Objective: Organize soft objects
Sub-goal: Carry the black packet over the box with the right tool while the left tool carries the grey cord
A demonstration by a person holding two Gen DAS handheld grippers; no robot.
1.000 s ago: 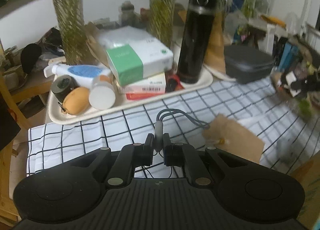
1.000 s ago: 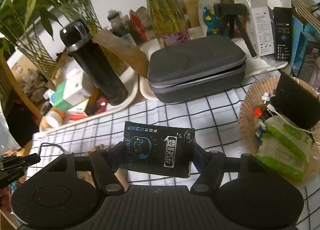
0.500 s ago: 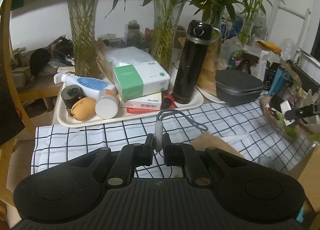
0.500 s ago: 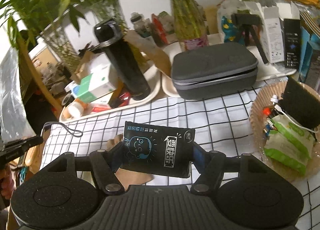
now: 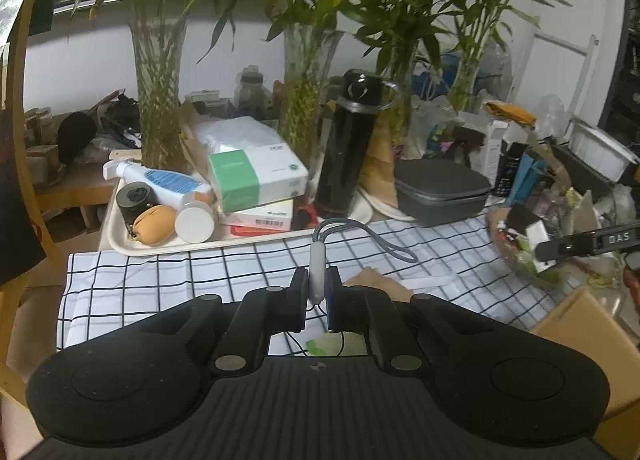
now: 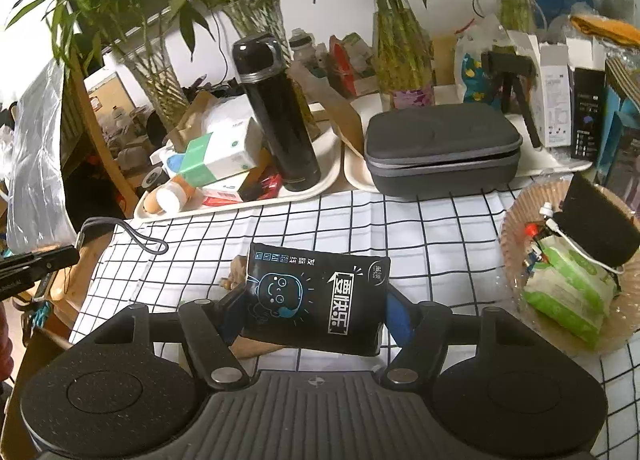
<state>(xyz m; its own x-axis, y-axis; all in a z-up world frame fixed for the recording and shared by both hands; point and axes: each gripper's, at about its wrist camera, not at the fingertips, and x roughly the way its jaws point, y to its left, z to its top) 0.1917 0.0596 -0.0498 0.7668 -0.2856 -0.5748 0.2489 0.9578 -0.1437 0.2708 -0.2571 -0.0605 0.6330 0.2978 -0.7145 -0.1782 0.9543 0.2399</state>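
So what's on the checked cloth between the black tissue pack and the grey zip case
Nothing: in the right wrist view, bare checked cloth runs from the black tissue pack up to the grey zip case.

Brown paper (image 6: pixel 256 348) mostly hidden behind black packet (image 6: pixel 316 300), basket (image 6: pixel 516 236) cut off

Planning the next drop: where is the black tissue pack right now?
In the right wrist view, the black tissue pack sits clamped in the right gripper, above the checked cloth.
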